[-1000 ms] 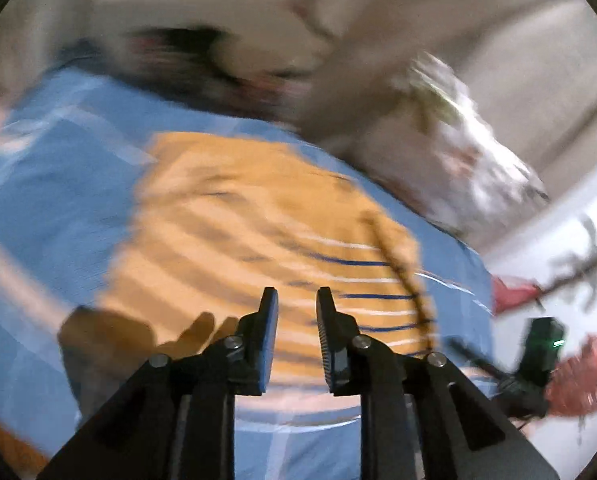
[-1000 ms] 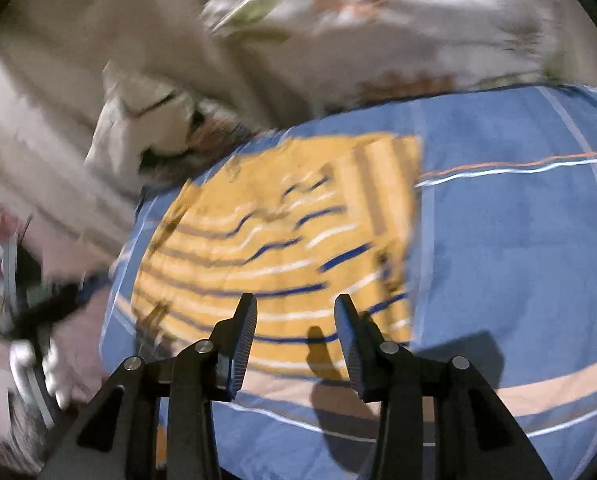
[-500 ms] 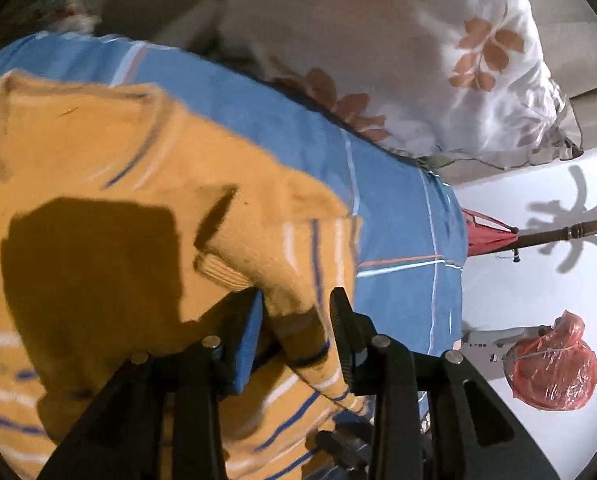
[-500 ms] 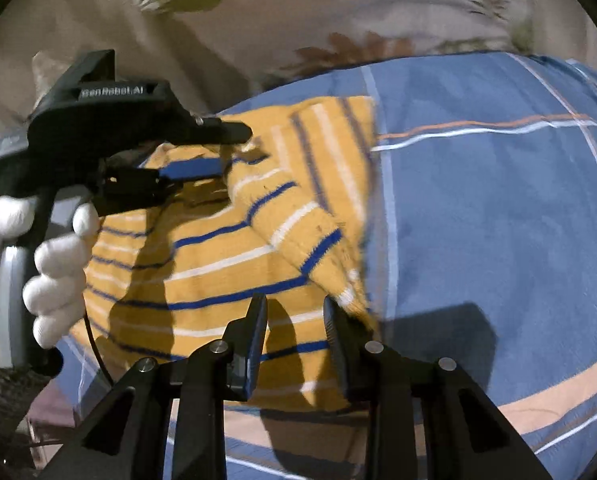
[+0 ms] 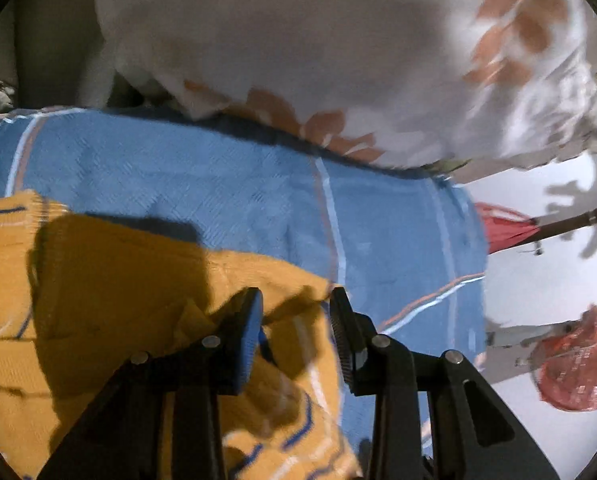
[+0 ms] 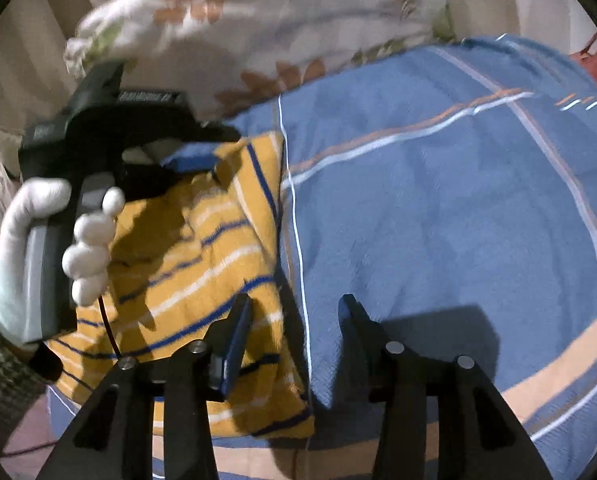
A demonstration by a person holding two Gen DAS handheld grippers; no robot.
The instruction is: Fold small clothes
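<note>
A yellow sweater (image 6: 202, 248) with blue and white stripes lies folded on a blue checked bedspread (image 6: 438, 220). My right gripper (image 6: 294, 316) hovers at the sweater's near right edge. Its jaws are opening wide, and the pads press on nothing. A white-gloved hand (image 6: 86, 240) holds my left gripper (image 6: 202, 148) over the sweater's far corner. In the left wrist view, the left gripper (image 5: 294, 312) stands partly open. A fold of the sweater (image 5: 118, 288) lies between its fingers, and I see no pad pressing it.
A white pillow (image 5: 298, 40) with orange leaf print lies behind the bedspread (image 5: 218, 180); the pillow (image 6: 278, 12) also shows in the right wrist view. Beyond the bed's right edge are a red umbrella (image 5: 502, 228) and a red bag (image 5: 574, 364) on a pale floor.
The sweater lay flat and now has one side folded over. The left gripper swept across to the far corner. The right jaws narrowed, then spread wide.
</note>
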